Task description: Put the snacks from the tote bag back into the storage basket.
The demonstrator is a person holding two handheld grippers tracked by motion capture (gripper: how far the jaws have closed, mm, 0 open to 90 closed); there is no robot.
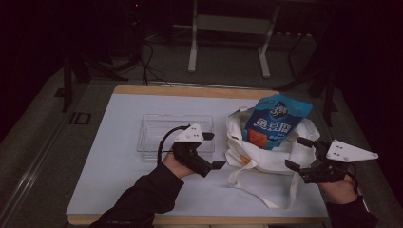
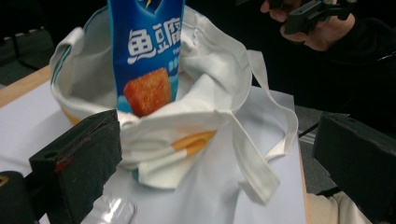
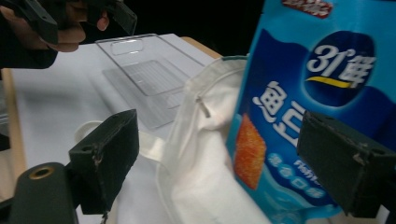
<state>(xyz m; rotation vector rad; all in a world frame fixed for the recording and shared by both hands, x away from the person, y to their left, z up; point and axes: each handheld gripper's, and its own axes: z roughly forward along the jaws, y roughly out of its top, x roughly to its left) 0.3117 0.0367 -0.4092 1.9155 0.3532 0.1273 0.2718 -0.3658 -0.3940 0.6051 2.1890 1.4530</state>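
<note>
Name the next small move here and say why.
Probably close the right hand-held gripper on the blue pouch: its jaws are open with the pouch between them in the right gripper view, and the pouch stands half out of the white bag.

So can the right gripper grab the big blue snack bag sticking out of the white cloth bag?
Probably yes. The right gripper is open beside the white cloth bag, and the blue snack bag stands tall above its rim. Nothing lies between the jaws and the packet.
</note>
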